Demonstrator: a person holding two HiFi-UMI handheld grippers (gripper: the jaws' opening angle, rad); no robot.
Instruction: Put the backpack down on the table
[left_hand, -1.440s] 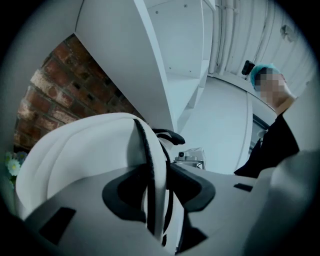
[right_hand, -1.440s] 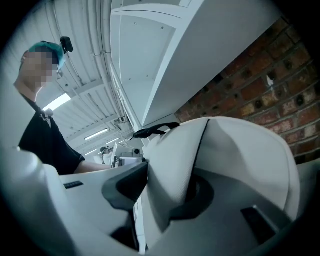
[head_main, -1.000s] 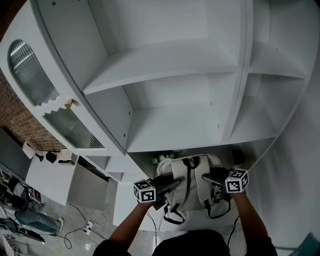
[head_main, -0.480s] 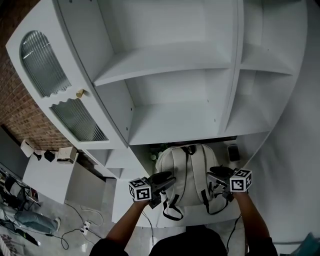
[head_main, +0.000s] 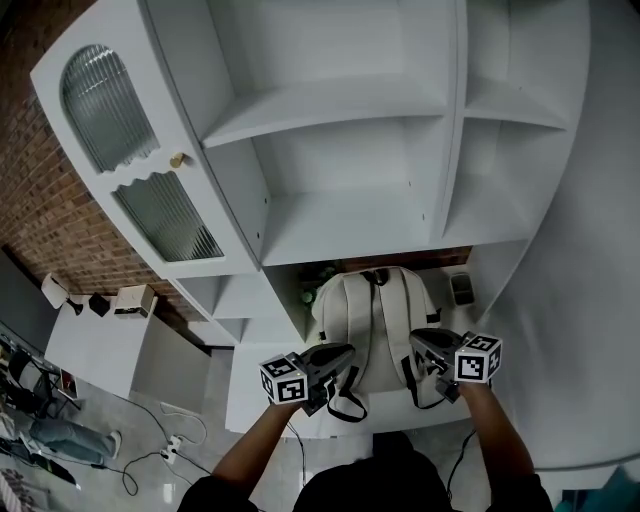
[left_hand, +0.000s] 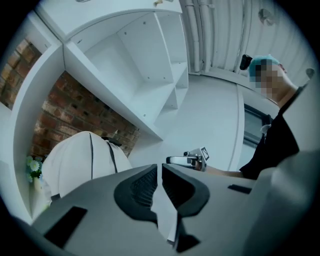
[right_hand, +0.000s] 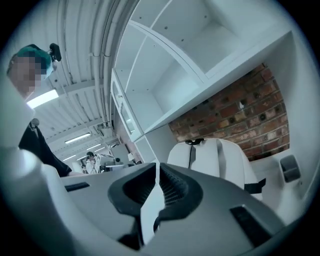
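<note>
Left gripper (head_main: 347, 351), right gripper (head_main: 416, 338) drawn back, closing empty — backpack (head_main: 350, 305) between them.

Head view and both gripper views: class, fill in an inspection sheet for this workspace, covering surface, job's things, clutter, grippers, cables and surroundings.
Surface: white table under the shelves.
Job's things: pale backpack standing upright on the table, straps towards the person.
Clutter: small dark object right of the backpack; flowers to its left.
Grippers: left gripper and right gripper at either side of the backpack, jaws closing, nothing between them.
Cables: floor cables, lower left.
Surroundings: glass door, brick wall.
</note>
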